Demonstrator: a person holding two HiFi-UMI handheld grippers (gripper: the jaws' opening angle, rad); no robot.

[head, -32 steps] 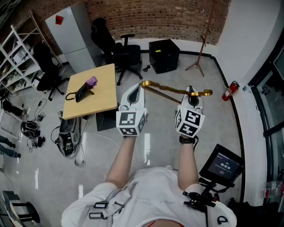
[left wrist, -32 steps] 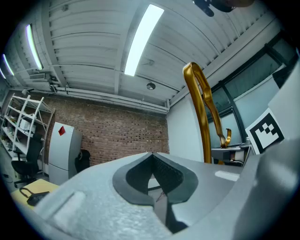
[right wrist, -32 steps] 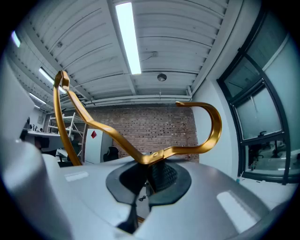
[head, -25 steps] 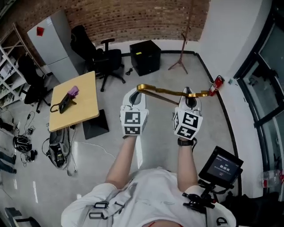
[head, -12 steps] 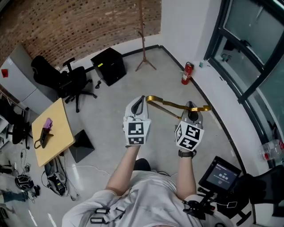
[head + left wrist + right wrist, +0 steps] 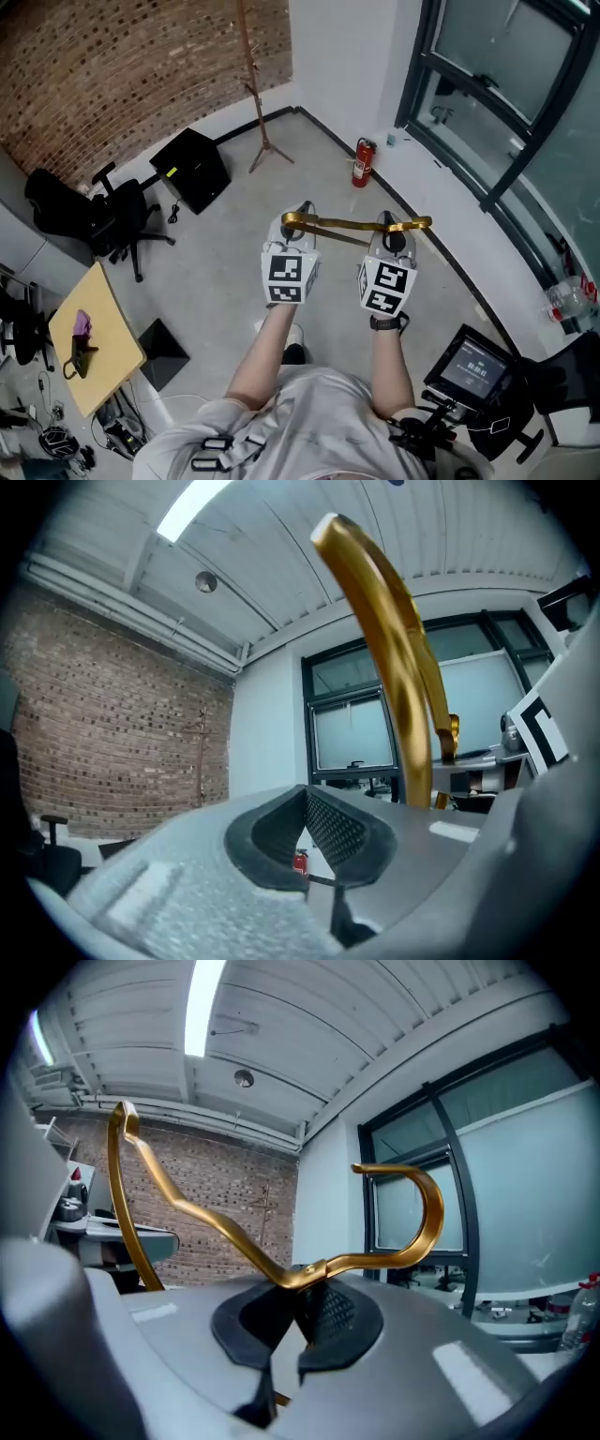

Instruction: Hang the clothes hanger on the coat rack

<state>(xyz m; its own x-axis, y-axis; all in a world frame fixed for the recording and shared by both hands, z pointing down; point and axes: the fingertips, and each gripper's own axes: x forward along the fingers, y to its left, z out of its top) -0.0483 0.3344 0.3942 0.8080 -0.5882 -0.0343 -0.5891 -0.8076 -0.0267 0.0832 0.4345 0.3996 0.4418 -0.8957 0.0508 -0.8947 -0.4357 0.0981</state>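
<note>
A gold clothes hanger spans between my two grippers at chest height. My right gripper is shut on it beside the neck; in the right gripper view the hook curls up to the right of the pads. My left gripper is at the hanger's left end, its jaws closed down to a narrow slit, and the gold arm rises just right of them. The wooden coat rack stands ahead against the brick wall, well beyond both grippers.
A red fire extinguisher stands by the white wall under tall windows. A black cabinet and an office chair are at the left, a wooden table at the lower left, and a screen at my right hip.
The person has turned and walked on, carrying the hanger in both grippers. The coat rack has come nearer and slid left; the table and chairs have dropped to the lower left.
</note>
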